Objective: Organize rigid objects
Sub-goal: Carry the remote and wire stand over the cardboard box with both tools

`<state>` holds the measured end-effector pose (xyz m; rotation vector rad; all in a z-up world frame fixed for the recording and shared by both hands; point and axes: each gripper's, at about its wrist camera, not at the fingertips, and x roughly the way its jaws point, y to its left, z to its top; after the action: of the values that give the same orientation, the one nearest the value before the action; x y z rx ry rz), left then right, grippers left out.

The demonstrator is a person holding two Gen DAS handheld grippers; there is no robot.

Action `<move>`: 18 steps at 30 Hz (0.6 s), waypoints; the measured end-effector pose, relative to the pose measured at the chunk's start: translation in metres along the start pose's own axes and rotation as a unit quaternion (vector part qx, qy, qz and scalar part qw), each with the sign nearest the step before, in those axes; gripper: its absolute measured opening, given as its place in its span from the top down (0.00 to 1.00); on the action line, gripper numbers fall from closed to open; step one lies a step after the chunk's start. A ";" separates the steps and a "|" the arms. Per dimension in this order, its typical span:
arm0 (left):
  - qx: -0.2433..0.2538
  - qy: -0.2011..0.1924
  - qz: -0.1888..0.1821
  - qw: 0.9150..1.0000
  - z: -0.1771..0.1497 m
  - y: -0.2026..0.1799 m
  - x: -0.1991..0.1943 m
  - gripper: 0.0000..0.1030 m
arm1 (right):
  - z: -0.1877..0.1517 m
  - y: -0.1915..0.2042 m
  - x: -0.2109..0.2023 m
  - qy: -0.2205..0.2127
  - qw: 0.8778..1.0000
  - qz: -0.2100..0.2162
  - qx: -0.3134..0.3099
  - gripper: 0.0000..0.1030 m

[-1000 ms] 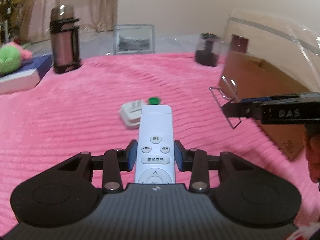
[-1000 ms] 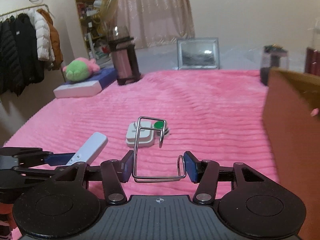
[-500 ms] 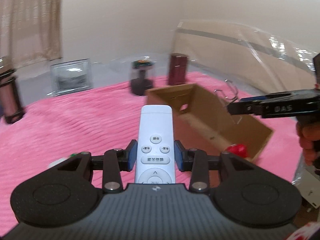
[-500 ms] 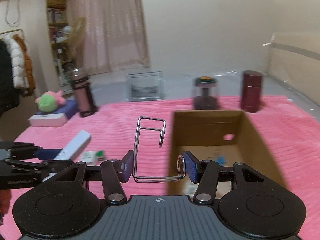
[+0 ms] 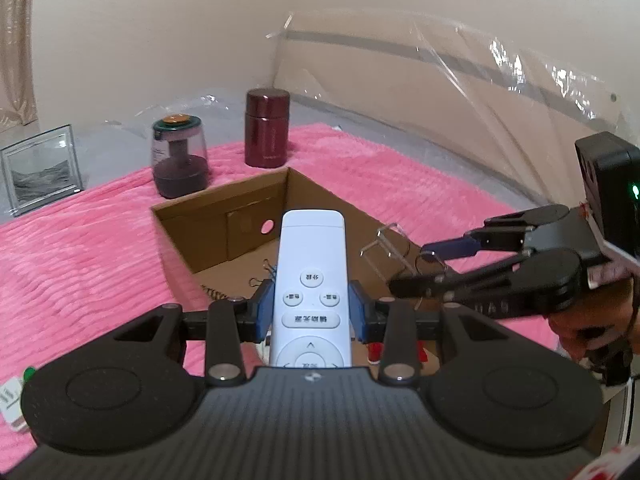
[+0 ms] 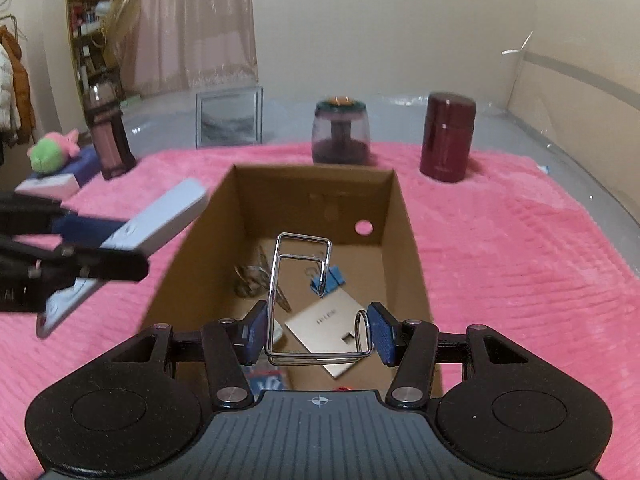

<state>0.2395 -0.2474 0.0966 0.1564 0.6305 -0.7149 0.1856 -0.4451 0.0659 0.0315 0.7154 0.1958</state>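
Over on the far left a green plush toy (image 6: 47, 155) lies on a flat box, with a tall flask (image 6: 107, 133) and a framed picture (image 6: 229, 119) standing behind the pink blanket (image 6: 520, 264). The left gripper (image 5: 311, 309) has its blue pads clamped on both sides of a white remote control (image 5: 311, 276), holding it out above the left edge of the open cardboard box (image 6: 404, 216). Inside the box lie a blue binder clip (image 6: 334, 278), a beige card (image 6: 334, 322) and some wire bits. The right gripper (image 6: 316, 330) pinches a bent metal wire rack (image 6: 298, 300) between its pads, directly over the box. Beyond stand a clear jar (image 6: 340, 130) and a maroon canister (image 6: 448, 138).
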 end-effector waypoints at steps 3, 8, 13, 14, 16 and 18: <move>0.006 0.022 -0.001 1.000 0.009 0.000 0.025 0.68 | -0.004 -0.004 0.012 0.016 1.000 0.006 -0.016 0.52; 0.017 0.052 0.019 0.998 0.021 0.010 0.064 0.68 | -0.003 -0.007 0.029 0.040 0.998 0.012 -0.039 0.52; 0.021 0.068 0.031 0.997 0.029 0.016 0.091 0.68 | 0.001 -0.011 0.049 0.063 0.996 0.012 -0.061 0.52; 0.024 0.072 0.033 0.997 0.030 0.016 0.094 0.68 | 0.002 -0.012 0.054 0.069 0.995 0.012 -0.066 0.52; 0.031 0.083 0.037 0.995 0.033 0.018 0.106 0.68 | 0.003 -0.013 0.060 0.079 0.994 0.012 -0.074 0.52; 0.031 0.096 0.045 0.994 0.034 0.021 0.117 0.68 | 0.004 -0.014 0.068 0.089 0.993 0.012 -0.081 0.52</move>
<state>0.3381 -0.3094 0.0536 0.3124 0.7808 -0.6377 0.2407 -0.4457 0.0237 -0.1330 0.8747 0.2821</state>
